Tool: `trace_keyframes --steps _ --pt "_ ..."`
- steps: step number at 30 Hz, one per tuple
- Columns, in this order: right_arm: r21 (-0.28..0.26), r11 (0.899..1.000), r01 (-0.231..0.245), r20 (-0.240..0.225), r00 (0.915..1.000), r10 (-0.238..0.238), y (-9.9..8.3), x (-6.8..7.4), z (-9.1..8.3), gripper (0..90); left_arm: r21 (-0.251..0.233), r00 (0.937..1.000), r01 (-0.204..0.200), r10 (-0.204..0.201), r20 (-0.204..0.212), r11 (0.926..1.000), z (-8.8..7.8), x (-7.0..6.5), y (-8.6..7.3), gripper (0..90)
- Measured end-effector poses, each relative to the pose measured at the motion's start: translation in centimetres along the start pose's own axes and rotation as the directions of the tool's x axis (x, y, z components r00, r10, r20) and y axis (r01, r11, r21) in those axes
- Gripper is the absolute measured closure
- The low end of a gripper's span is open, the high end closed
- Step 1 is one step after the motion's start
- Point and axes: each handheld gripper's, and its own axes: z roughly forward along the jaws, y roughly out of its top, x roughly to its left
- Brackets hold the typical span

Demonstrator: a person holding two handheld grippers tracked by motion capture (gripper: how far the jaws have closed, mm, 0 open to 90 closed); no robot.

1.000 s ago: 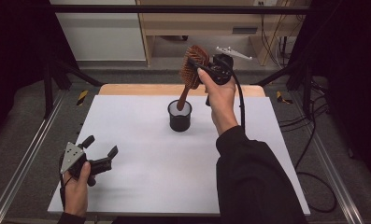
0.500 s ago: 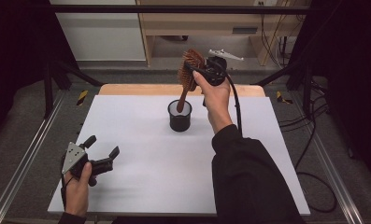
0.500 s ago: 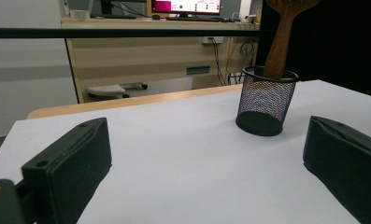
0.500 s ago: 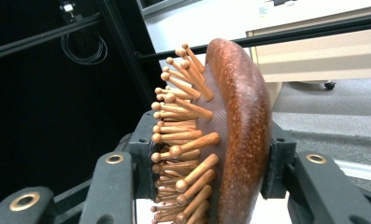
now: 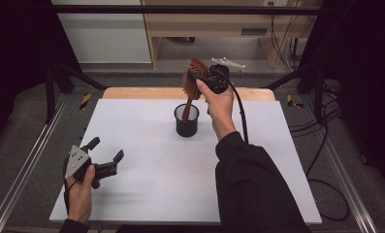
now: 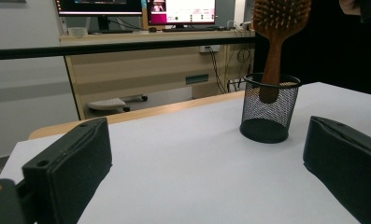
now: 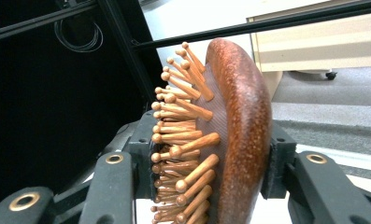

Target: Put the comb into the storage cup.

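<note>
The right gripper (image 5: 200, 80) clenches the brush (image 5: 190, 82) by its head, handle tip just inside the cup (image 5: 186, 121). It looks like the stowing step; next it should lower straight, then let go. The left gripper (image 5: 105, 155), near the cup's left front, gapes empty. Its view shows the handle (image 6: 271, 70) hanging clear of the cup floor; the right gripper view shows pads (image 7: 276, 163) squeezing bristles (image 7: 183, 140) and back.

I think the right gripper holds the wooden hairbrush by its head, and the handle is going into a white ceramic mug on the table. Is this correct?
Not quite: the container is a black wire-mesh cup, not a white ceramic mug, as the left gripper view shows clearly. The rest stands: the right gripper clamps the wooden hairbrush by its head, and the handle reaches down into the cup on the table.
</note>
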Motion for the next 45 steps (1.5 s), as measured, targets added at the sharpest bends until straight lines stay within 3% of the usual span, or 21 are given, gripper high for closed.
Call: trace_keyframes --steps 20,45 --pt "0.036 0.999 -0.016 0.001 0.9999 0.016 -1.5 -0.9 1.0 50.6 0.015 0.9999 0.005 -0.005 0.009 0.9999 0.0 0.0 -0.1 1.2" --pt "0.058 0.997 -0.041 -0.013 0.9991 0.041 -3.0 -0.8 1.7 50.4 0.020 1.0000 -0.003 0.003 0.008 0.9998 -0.2 0.1 -0.1 1.3"
